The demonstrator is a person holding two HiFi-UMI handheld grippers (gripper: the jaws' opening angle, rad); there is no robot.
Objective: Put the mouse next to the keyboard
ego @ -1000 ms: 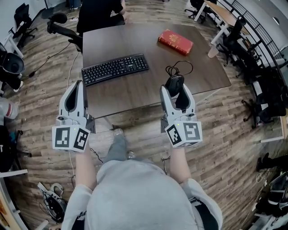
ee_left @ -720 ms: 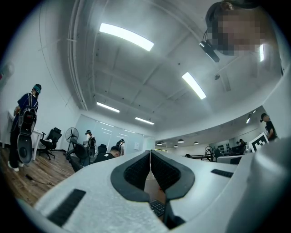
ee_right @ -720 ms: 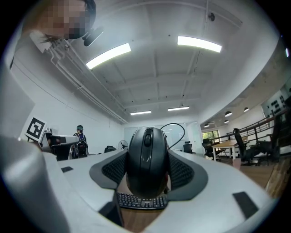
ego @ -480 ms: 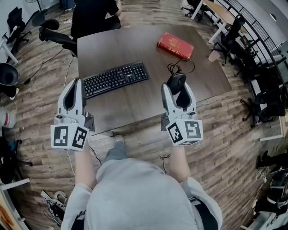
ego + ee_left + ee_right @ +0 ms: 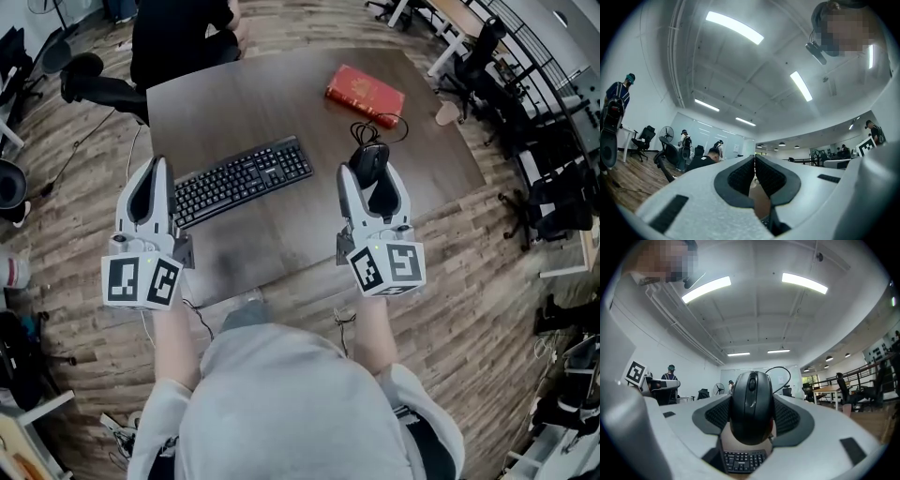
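Note:
A black wired mouse (image 5: 368, 161) sits between the jaws of my right gripper (image 5: 371, 174), which is shut on it over the right half of the brown table (image 5: 281, 84). In the right gripper view the mouse (image 5: 751, 405) fills the gap between both pads, and its cable loops up behind it. The black keyboard (image 5: 239, 180) lies at an angle left of the mouse, a short gap away; part of the keyboard (image 5: 743, 461) shows below the jaws. My left gripper (image 5: 158, 169) is shut and empty by the keyboard's left end, its pads (image 5: 749, 174) pressed together.
A red book (image 5: 366, 94) lies at the table's far right. A paper cup (image 5: 445, 112) stands off the right edge. A person in black (image 5: 183, 37) sits at the far side. Office chairs (image 5: 487, 56) and desks crowd the right. The mouse cable (image 5: 380, 131) coils toward the book.
Both grippers have come forward over the table's near edge. The right one has kept the mouse throughout. The left one now sits beside the keyboard's left end.

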